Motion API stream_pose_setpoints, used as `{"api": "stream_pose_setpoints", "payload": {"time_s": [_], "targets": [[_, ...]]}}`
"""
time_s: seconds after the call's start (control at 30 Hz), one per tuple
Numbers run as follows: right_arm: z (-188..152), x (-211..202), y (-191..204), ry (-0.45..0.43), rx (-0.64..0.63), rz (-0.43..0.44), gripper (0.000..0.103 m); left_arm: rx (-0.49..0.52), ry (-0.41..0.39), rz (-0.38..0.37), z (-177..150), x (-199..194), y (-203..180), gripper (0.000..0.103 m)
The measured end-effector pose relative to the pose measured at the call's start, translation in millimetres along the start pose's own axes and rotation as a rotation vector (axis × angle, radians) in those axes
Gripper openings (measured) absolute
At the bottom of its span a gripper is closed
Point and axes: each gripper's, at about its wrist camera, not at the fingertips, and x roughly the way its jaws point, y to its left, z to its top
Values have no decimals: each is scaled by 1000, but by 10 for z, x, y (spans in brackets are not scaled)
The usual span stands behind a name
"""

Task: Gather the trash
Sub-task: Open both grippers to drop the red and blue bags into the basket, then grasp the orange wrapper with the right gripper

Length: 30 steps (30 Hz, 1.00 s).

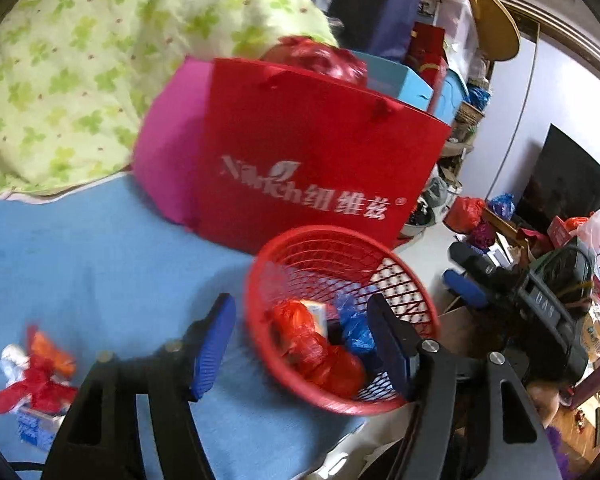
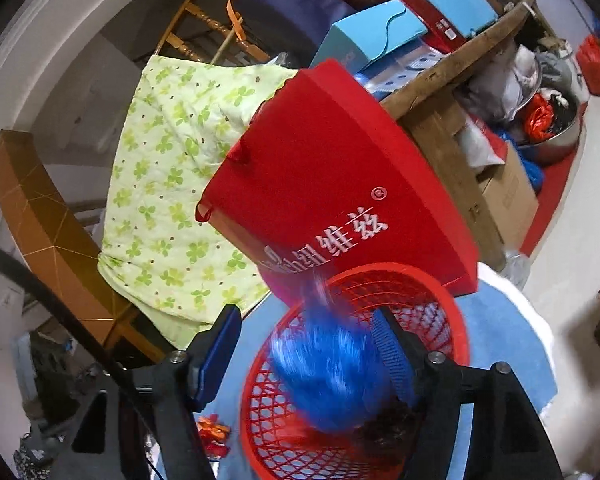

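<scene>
A red mesh basket (image 1: pixel 400 280) stands on the blue sheet (image 1: pixel 100 264) and holds red and blue plastic trash (image 1: pixel 320 344). My left gripper (image 1: pixel 300 340) is open, its fingers either side of the basket's near rim, nothing held. A pile of red, orange and white wrappers (image 1: pixel 36 376) lies on the sheet at the left. In the right wrist view my right gripper (image 2: pixel 304 356) is open above the basket (image 2: pixel 420 304), and a blurred blue plastic bag (image 2: pixel 332 372) is between its fingers over the basket, seemingly loose.
A red paper bag (image 1: pixel 308 152) with white lettering stands behind the basket, a pink bag (image 1: pixel 168 152) beside it. A green clover quilt (image 1: pixel 80 60) lies at the back. Boxes (image 2: pixel 372 36) and cluttered floor items (image 1: pixel 540 280) are at the right.
</scene>
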Motion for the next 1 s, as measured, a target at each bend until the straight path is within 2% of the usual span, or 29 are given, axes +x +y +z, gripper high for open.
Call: {"api": "stream_pose_setpoints", "payload": {"time_s": [0.07, 0.23, 0.4, 0.53, 0.67, 0.83, 1.0], "targets": [[-42, -18, 93, -3, -35, 6, 71, 7, -10, 47, -131, -164, 144, 72], [-192, -32, 478, 18, -116, 73, 71, 4, -33, 251, -684, -815, 751, 72], [-456, 122, 1084, 83, -223, 195, 71, -147, -7, 504, -1384, -1590, 1595, 72], [-793, 368, 1555, 173, -314, 273, 71, -259, -8, 641, -1811, -2061, 2059, 72], [-1257, 787, 1894, 320, -386, 303, 71, -354, -18, 657, -2085, -2252, 2309, 72], [-1876, 1432, 2071, 526, -405, 295, 71, -401, -1, 604, -2205, -2066, 2395, 73], [-2283, 1922, 1956, 615, -400, 243, 70, -412, 58, 552, -2286, -1808, 2486, 73]]}}
